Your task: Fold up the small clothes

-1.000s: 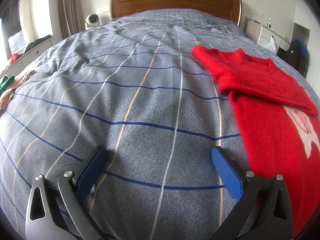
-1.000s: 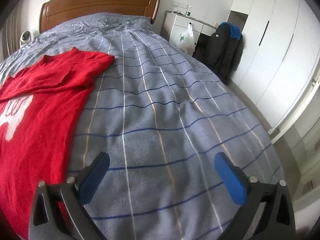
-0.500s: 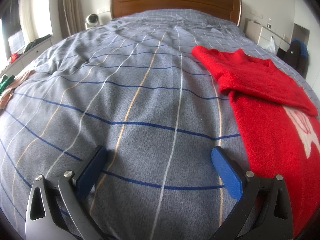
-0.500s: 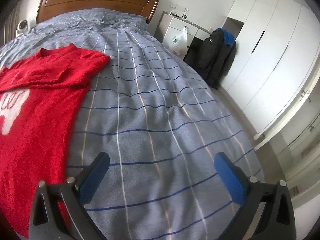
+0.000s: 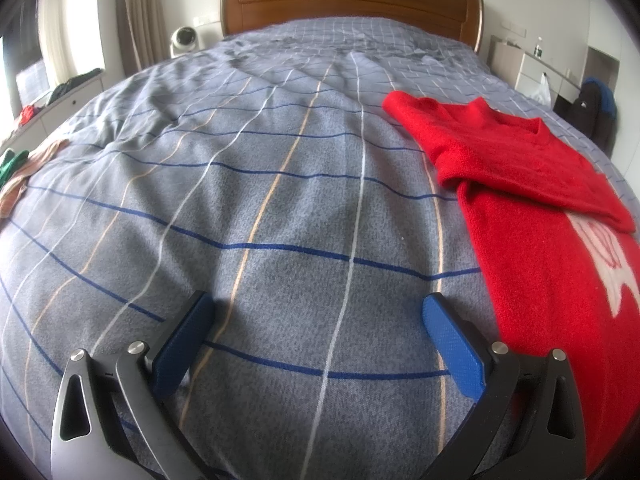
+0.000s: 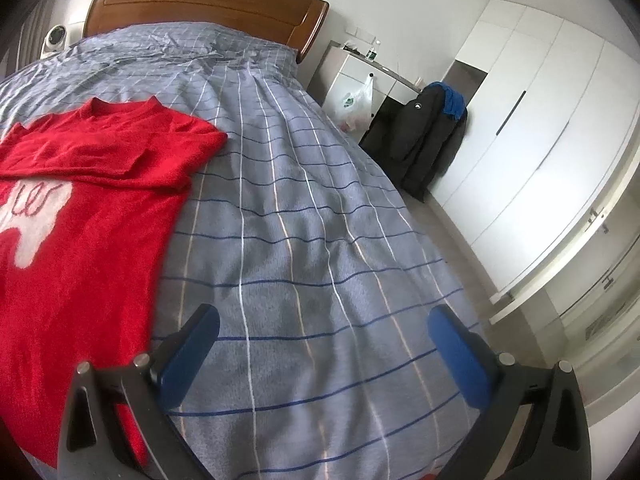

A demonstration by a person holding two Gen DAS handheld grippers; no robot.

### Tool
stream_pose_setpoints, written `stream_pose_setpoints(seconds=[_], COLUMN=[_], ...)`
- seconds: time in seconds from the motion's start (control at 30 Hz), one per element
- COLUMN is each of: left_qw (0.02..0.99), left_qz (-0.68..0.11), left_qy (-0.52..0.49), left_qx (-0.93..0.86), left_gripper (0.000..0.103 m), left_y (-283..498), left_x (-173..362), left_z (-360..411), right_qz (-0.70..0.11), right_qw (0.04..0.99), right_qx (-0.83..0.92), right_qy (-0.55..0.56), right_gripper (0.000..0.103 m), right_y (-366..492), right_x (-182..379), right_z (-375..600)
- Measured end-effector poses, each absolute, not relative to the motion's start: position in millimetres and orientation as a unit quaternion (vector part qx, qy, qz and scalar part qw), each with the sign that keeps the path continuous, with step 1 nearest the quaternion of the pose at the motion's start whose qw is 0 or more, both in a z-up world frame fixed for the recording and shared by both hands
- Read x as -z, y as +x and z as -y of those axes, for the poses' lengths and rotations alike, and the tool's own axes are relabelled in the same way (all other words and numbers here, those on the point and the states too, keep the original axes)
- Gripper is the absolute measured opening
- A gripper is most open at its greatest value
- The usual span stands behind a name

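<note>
Lying flat on the bed (image 5: 256,208), the red sweater (image 5: 532,216) sits over toward the bed's right side, neckline pointing at the wooden headboard (image 5: 348,0), with its upper part folded down across the chest so the white graphic (image 6: 28,216) only partly shows. Left hand-held gripper (image 5: 318,312) hovers over bare striped duvet just beside the sweater's left edge, blue pads spread wide apart, nothing in them. Right hand-held gripper (image 6: 324,324) is spread wide too, empty, over the duvet near the bed's right edge, sweater just off to its left.
</note>
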State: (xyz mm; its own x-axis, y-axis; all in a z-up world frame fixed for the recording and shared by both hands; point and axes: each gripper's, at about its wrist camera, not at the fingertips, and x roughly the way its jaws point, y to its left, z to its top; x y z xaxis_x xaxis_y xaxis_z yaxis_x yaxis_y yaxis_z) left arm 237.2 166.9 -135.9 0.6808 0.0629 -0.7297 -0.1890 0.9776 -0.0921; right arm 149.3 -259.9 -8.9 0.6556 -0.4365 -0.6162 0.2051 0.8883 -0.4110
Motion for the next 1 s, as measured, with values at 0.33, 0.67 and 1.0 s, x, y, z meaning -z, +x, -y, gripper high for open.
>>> stream_pose_setpoints(seconds=[0.33,0.67,1.0], left_qw=[0.865,0.831,0.824], left_qz=[-0.467,-0.526,-0.497], left_qy=[-0.143,-0.108,-0.211], left_qx=[0.117,0.145,0.172], left_gripper=[0.100,0.046,0.003], left_y=[133.7,96.4,72.5], left_x=[115.2,127.2,111.5], left_z=[-141.3,-88.9,-112.6], right_qz=[-0.459,-0.547,-0.528], right_qw=[0.879,0.811,0.816], right_qx=[-0.118,-0.186,-0.186], right_qy=[0.047,0.090,0.144], right_gripper=[0.102,0.031,0.005], right_y=[102.5,94.3,83.5], right_x=[26.6,85.5,68.0], right_z=[272.4,237.3,260.4])
